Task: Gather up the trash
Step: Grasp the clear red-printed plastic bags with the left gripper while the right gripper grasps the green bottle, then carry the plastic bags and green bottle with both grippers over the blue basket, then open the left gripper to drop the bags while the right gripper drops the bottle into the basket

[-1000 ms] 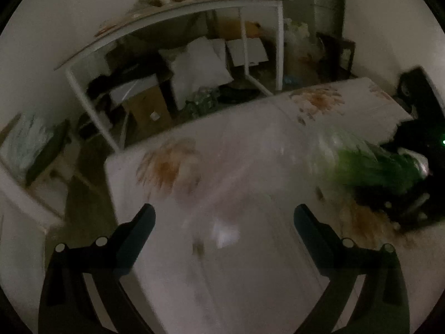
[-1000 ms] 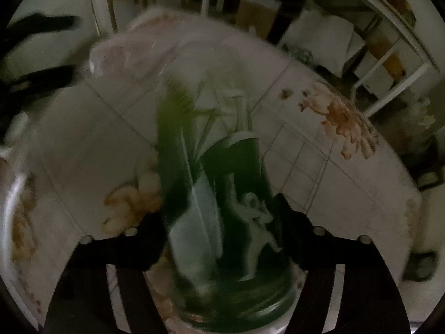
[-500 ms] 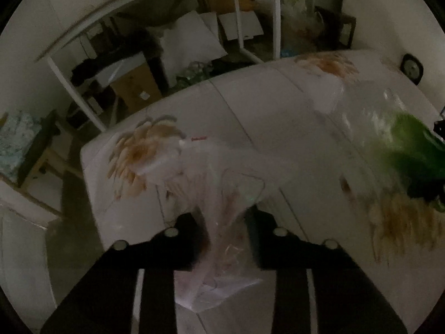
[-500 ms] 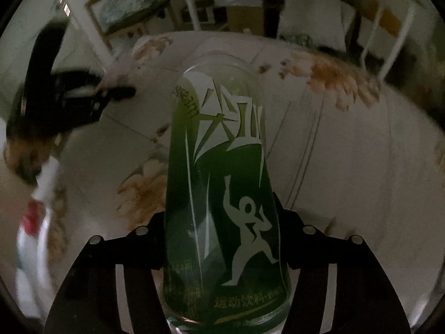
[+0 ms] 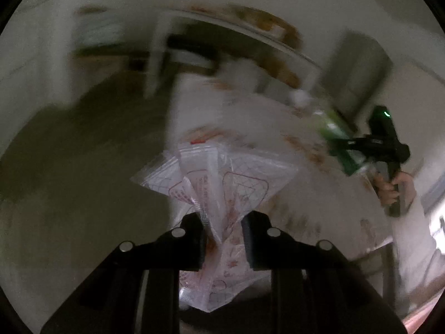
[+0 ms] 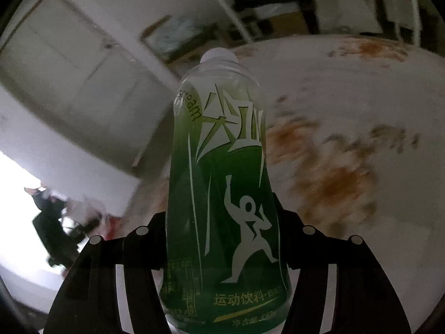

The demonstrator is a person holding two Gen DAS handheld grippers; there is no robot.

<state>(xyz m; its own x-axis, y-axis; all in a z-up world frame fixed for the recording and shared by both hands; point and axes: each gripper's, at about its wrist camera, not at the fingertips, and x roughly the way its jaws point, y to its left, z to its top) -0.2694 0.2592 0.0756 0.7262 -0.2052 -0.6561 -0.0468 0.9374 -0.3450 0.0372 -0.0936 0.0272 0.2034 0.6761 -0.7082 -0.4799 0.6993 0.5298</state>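
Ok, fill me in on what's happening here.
A person is collecting trash with a gripper in each hand. The left gripper has just closed on a clear plastic bag, pinching it at the middle. The right gripper is clamped on a green bottle, capped, held above the floral tablecloth.

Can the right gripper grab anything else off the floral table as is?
Probably not. The right gripper is already closed on the green bottle, which fills the gap between its fingers. The left gripper is likewise occupied, pinching a clear plastic bag. Either would need to unload first.
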